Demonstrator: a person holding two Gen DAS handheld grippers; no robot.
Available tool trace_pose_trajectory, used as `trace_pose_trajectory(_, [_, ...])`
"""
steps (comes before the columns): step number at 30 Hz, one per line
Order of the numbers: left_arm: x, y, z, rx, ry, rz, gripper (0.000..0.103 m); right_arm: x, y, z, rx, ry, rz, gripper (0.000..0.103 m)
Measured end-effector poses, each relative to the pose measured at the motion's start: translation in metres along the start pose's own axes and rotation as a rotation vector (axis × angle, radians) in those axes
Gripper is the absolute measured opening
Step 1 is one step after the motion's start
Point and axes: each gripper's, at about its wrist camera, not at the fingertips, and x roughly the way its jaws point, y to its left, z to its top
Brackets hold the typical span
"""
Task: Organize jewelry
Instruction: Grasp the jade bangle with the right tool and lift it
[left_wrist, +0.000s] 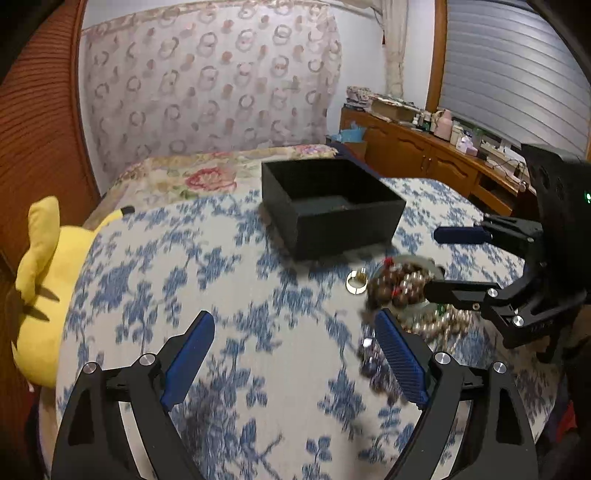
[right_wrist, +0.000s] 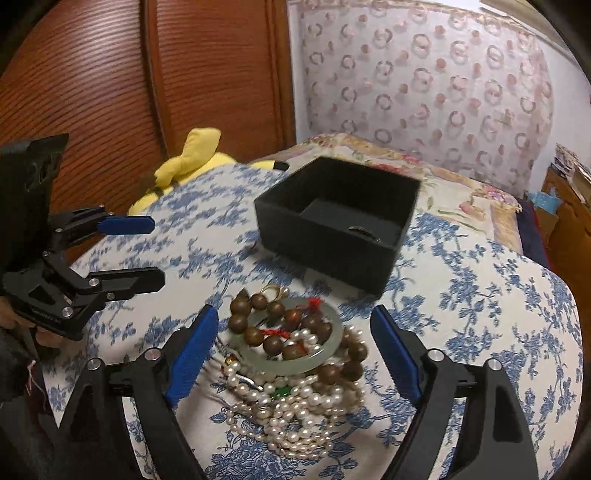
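Observation:
A jewelry pile lies on the blue-flowered bedspread: a brown wooden bead bracelet (right_wrist: 280, 328), a pale green jade bangle (right_wrist: 325, 350) and pearl strands (right_wrist: 295, 417). A gold ring (left_wrist: 356, 282) lies beside the pile. An open black box (right_wrist: 332, 221) stands behind it with a small dark ring (right_wrist: 364, 232) inside. My right gripper (right_wrist: 295, 350) is open, its jaws on either side of the pile. My left gripper (left_wrist: 295, 339) is open and empty, over bare bedspread left of the pile (left_wrist: 399, 288).
A yellow plush toy (left_wrist: 48, 280) lies at the bed's left edge. A wooden wardrobe (right_wrist: 147, 74) stands to the left. A wooden dresser (left_wrist: 424, 147) with clutter stands to the right. A patterned headboard (left_wrist: 207, 85) is behind.

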Motion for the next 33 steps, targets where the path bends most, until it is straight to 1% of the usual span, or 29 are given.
trace_pose_trajectory(4, [-0.002,-0.001,-0.007,-0.004,0.008,-0.006,0.085,0.01,0.004,0.002,-0.017,0.036,0.007,0.088])
trace_pose_trajectory(10, [-0.007,-0.003,-0.008,-0.007,0.0,-0.014,0.085,0.026,0.011,0.007,-0.061,0.106,0.015,0.088])
trace_pose_trajectory(17, [-0.015,-0.006,-0.007,-0.006,-0.016,-0.022,0.085,0.041,0.015,0.009,-0.112,0.165,-0.015,0.088])
trace_pose_trajectory(19, [-0.016,-0.007,-0.007,-0.002,-0.017,-0.021,0.085,0.044,0.014,0.01,-0.112,0.172,-0.012,0.087])
trace_pose_trajectory(20, [-0.016,-0.007,-0.007,-0.001,-0.017,-0.02,0.085,0.044,0.013,0.01,-0.11,0.172,-0.01,0.077])
trace_pose_trajectory(21, [-0.016,-0.006,-0.007,0.0,-0.017,-0.019,0.085,0.044,0.013,0.01,-0.114,0.173,-0.019,0.074])
trace_pose_trajectory(22, [-0.016,-0.006,-0.007,-0.001,-0.016,-0.018,0.085,0.046,0.014,0.01,-0.119,0.174,-0.022,0.074])
trace_pose_trajectory(25, [-0.015,-0.005,-0.008,-0.008,-0.012,-0.015,0.085,0.043,0.014,0.007,-0.126,0.16,-0.022,0.074])
trace_pose_trajectory(28, [-0.013,-0.004,-0.009,-0.015,-0.009,-0.015,0.085,0.036,0.014,0.005,-0.123,0.124,-0.014,0.074])
trace_pose_trajectory(33, [-0.011,-0.004,-0.012,-0.019,-0.002,-0.012,0.085,0.013,0.013,0.008,-0.095,0.018,0.009,0.074])
